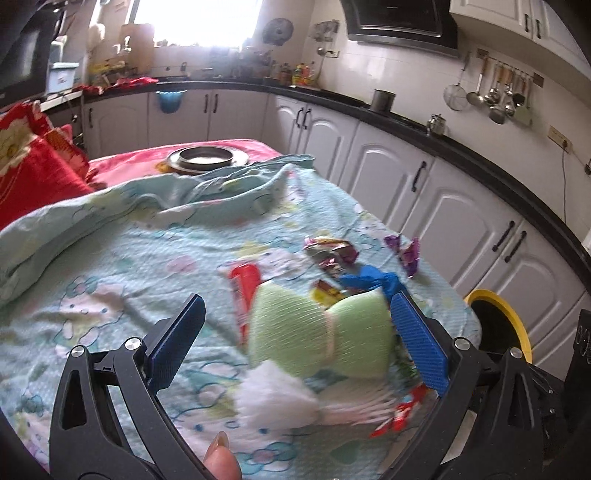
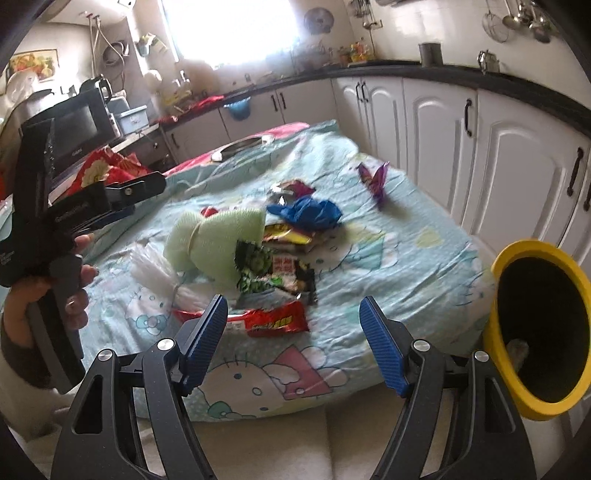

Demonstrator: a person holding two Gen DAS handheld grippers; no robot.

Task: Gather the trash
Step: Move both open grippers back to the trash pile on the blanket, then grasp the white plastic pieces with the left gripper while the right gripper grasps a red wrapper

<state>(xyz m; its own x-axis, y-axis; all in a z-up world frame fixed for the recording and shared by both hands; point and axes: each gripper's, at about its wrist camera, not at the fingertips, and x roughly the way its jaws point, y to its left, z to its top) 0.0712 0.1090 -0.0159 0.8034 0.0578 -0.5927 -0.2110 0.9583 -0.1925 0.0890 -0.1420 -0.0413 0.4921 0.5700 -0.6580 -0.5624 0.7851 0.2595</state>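
A pale blue bedsheet [image 2: 388, 236] printed with cartoon cats covers the bed, rumpled into folds at its far end. Beyond it lies a pink-red cover [image 1: 147, 162] with a round metal dish [image 1: 205, 158] resting on it, and a red flowered pillow [image 1: 26, 166] sits at the left edge. White cabinet doors [image 1: 388, 177] with dark handles run along the wall under a black counter [image 1: 461, 147]. On that counter stand a metal pot [image 1: 383, 100] and a small lidded kettle [image 1: 436, 124]. Ladles and a strainer hang from a wall rail [image 1: 495, 92]. A bright window [image 1: 199, 22] glares behind cluttered bottles, and a microwave [image 2: 70, 125] stands at the left.
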